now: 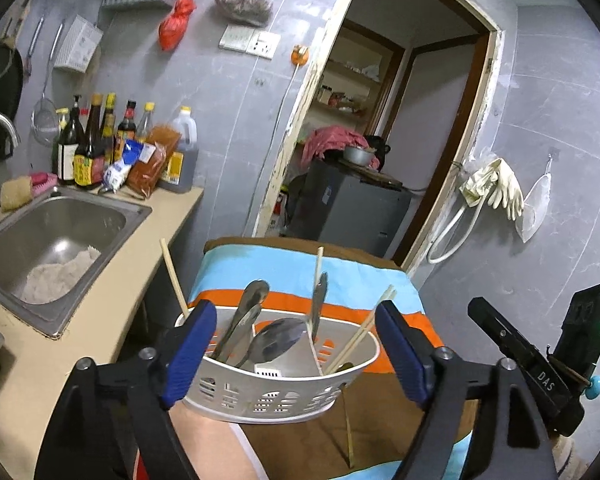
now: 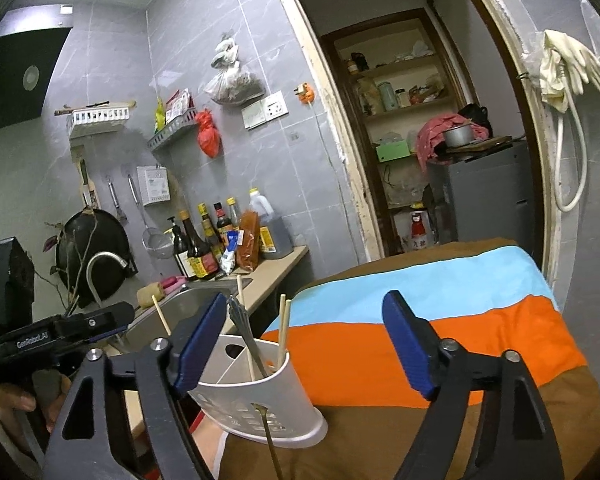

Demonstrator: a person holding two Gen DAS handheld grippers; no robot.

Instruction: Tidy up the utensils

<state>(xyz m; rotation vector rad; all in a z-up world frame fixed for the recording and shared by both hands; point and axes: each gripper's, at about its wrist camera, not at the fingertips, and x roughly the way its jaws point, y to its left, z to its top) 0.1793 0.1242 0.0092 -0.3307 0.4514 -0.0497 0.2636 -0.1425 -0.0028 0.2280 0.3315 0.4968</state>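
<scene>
We are holding our left claw (image 1: 296,354) spread wide on either side of the white perforated plastic utensil basket (image 1: 276,390), its pads clear of the rim. The basket is sitting on the brown, blue and orange striped cloth (image 2: 440,320), carrying steel spoons (image 1: 276,338) and wooden chopsticks (image 1: 358,334). Our right claw (image 2: 308,354) is likewise gaping, empty, just beside the basket.

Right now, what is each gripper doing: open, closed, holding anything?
Left gripper: open, fingers either side of the white utensil basket, not pressing it.
Right gripper: open, nothing held.
</scene>
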